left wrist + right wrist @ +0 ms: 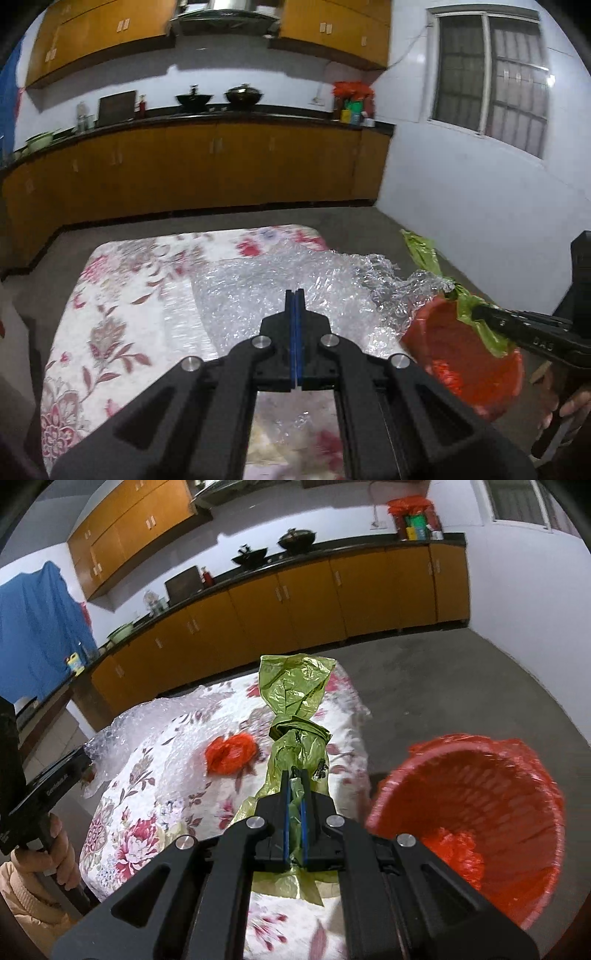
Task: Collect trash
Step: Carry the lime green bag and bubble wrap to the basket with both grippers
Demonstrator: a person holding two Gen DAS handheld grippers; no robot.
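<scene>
- Left gripper (295, 295) hangs over the floral-clothed table (110, 295), its jaws pressed together, apparently on the sheet of bubble wrap (258, 284).
- A crumpled red bag (231, 753) lies on the cloth mid-table.
- Right gripper (294, 775) pinches the green plastic bag (295, 686), lifted above the table.
- The red-lined bin (480, 812) stands just beside the table's right edge.

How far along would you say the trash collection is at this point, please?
Done: some red plastic already lies in the red bin. In hand: the right gripper is shut on the green plastic bag, and the left gripper is shut on the bubble wrap; neither is in the bin yet. Left: the crumpled red bag on the floral tablecloth.
</scene>
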